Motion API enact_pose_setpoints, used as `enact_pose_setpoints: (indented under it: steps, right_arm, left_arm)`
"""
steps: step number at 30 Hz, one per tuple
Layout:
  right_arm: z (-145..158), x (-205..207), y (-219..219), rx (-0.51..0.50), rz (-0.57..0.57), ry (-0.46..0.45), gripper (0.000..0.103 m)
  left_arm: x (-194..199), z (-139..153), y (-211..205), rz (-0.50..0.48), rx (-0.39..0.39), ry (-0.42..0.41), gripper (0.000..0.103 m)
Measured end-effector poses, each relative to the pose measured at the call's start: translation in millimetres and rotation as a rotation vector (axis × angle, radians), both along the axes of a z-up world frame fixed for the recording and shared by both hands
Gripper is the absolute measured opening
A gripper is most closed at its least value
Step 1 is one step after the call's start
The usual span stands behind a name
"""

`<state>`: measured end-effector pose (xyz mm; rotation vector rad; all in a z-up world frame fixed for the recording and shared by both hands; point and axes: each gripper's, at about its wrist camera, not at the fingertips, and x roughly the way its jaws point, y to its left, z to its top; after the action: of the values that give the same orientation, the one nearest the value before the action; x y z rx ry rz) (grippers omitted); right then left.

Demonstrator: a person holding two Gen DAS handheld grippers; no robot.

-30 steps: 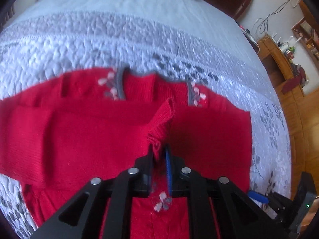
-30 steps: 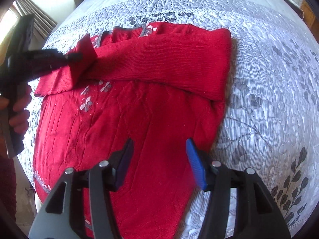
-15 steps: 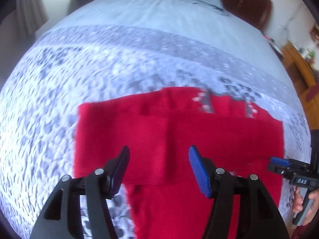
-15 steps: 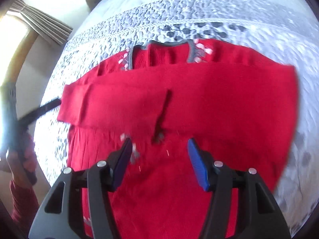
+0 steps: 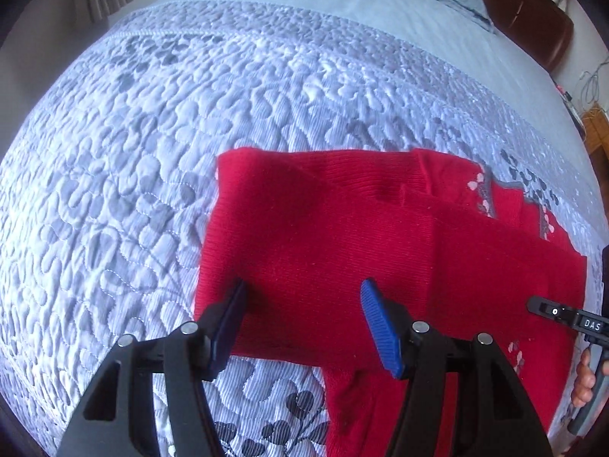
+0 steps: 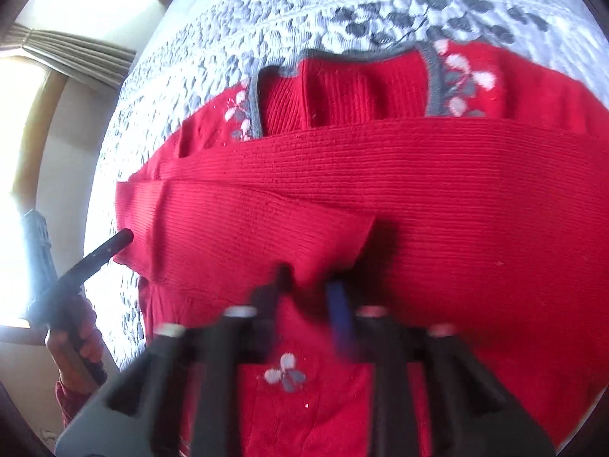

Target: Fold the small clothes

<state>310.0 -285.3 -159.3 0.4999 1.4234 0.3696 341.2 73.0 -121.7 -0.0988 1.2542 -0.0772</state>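
Note:
A red knit sweater (image 5: 342, 236) with a grey collar (image 6: 434, 76) lies flat on the bed, its sleeves folded across the chest. My left gripper (image 5: 302, 304) hangs open over the sweater's left end, where the folded sleeve turns, with nothing between its fingers. In the right wrist view, my right gripper (image 6: 310, 293) is blurred at the middle of the sweater (image 6: 418, 190). Its jaws are closing on the loose sleeve cuff (image 6: 335, 243), and red cloth sits between them. The left gripper's tip (image 6: 118, 238) shows at the sweater's left edge.
A grey-and-white quilted bedspread (image 5: 171, 122) spreads wide around the sweater. A dark headboard (image 5: 533, 11) is at the far right, curtains (image 6: 76, 53) at the left. A hand (image 6: 72, 331) holds the left gripper's handle.
My left gripper let go of the sleeve cuff, opened and swung to the sweater's left end. My right gripper moved in over the middle and narrowed its jaws on the cuff.

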Motion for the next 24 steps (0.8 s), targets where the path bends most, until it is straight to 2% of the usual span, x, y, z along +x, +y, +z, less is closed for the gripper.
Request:
enact_pose_setpoints:
  steps: [4,9,13,16,19,24]
  right_arm:
    - [10,-3,-6,0.019,0.012,-0.040,0.006]
    - [56,-3,-35,-0.028,-0.004,-0.133,0.005]
    - [98,-5,-77,-0.108,-0.027,-0.193,0.005]
    - [115,-14,-114,-0.177,-0.057,-0.203,0.005]
    - [110,-22,-148,-0.212,-0.092,-0.169,0.005]
    - [62,-35,-163,-0.201,-0.107,-0.064,0.006]
  left_arm:
    - [2,-1,2,0.009,0.003,-0.004,0.062]
    - [4,13,1,0.021,0.004,-0.043,0.062]
    - [9,20,-10,0.010,0.006,-0.059,0.062]
    - [15,17,-21,0.005,0.012,-0.061,0.062]
    - [20,8,-37,-0.008,0.016,-0.042,0.062]
    - [30,-16,-63,-0.028,0.051,0.002,0.064]
